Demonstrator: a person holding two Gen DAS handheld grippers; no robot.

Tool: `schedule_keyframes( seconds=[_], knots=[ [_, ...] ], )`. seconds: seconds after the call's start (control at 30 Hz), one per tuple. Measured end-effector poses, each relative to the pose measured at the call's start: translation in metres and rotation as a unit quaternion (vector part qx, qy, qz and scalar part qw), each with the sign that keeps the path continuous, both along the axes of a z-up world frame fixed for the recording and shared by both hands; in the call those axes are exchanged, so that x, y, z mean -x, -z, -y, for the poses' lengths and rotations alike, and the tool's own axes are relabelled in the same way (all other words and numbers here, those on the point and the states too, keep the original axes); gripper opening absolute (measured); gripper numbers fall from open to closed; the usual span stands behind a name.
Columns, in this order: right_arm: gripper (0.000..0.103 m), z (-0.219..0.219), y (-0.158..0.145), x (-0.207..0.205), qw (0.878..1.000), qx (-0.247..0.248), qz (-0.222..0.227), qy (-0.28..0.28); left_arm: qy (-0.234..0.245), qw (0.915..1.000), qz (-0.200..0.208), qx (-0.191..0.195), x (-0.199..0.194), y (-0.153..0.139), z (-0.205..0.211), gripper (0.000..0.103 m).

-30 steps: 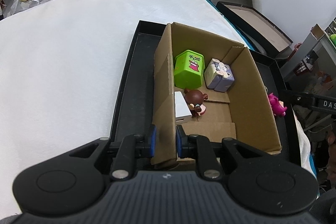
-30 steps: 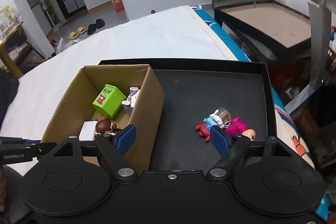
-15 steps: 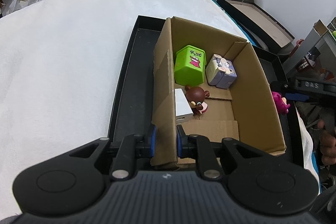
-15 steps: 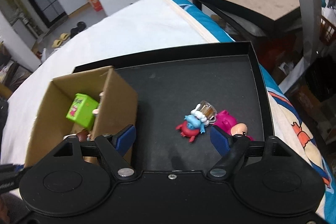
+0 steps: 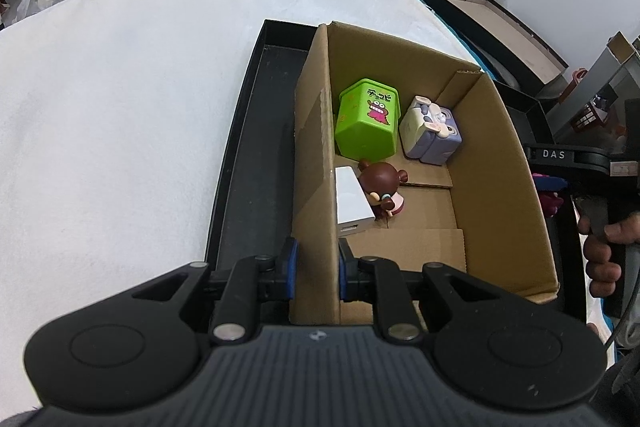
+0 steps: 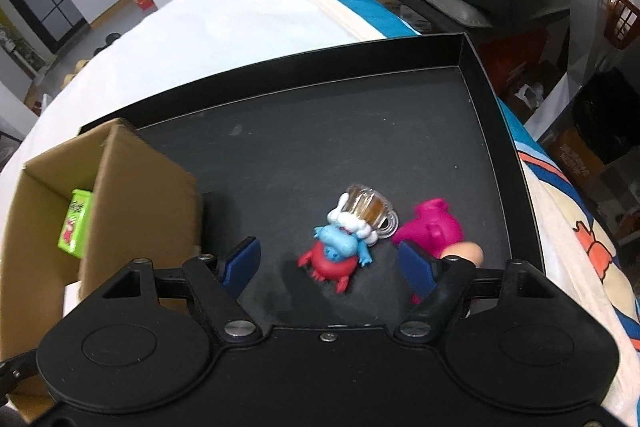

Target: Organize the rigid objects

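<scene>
1. the left tongs pinch the wall of the cardboard box.
2. the right tongs are spread wide over the blue and red toy on the black tray.
3. the toy looks small, hard and light. grab its round red body.
</scene>
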State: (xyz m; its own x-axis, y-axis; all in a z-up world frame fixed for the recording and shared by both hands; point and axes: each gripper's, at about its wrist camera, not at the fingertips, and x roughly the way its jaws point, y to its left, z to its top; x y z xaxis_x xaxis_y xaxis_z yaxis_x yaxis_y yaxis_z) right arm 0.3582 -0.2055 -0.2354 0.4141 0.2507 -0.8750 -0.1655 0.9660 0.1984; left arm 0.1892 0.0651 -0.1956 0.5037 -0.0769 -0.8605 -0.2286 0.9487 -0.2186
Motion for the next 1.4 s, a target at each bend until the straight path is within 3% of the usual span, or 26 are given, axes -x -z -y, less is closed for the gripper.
schedule_keyframes(
  seconds=[0.5, 0.6, 0.63, 0.7, 0.87, 1.4],
  knots=[
    [0.075, -0.011, 0.008, -0.001, 0.999, 0.04, 0.022, 0.007, 0.003, 1.0, 0.001, 0.003, 0.001, 0.0, -0.001, 0.019],
    [0.065, -0.015, 0.008, -0.001, 0.998, 0.058, 0.033, 0.004, 0.001, 1.0, 0.0, 0.005, 0.001, 0.001, -0.002, 0.019],
    [0.053, -0.016, 0.008, 0.0, 0.997, 0.067, 0.037, 0.002, 0.0, 1.0, -0.001, 0.006, 0.001, 0.001, -0.002, 0.019],
    [0.049, -0.018, 0.006, 0.002, 0.996, 0.08, 0.043, -0.007, -0.002, 1.0, -0.001, 0.009, 0.001, 0.001, -0.003, 0.019],
    [0.049, -0.015, 0.001, 0.007, 0.998, 0.063, 0.029, -0.01, 0.0, 1.0, -0.001, 0.004, 0.001, 0.0, -0.002, 0.019],
    [0.049, 0.002, -0.045, 0.039, 0.998, 0.02, 0.058, -0.009, 0.0, 1.0, -0.002, -0.001, 0.001, -0.005, 0.001, 0.019]
  ],
)
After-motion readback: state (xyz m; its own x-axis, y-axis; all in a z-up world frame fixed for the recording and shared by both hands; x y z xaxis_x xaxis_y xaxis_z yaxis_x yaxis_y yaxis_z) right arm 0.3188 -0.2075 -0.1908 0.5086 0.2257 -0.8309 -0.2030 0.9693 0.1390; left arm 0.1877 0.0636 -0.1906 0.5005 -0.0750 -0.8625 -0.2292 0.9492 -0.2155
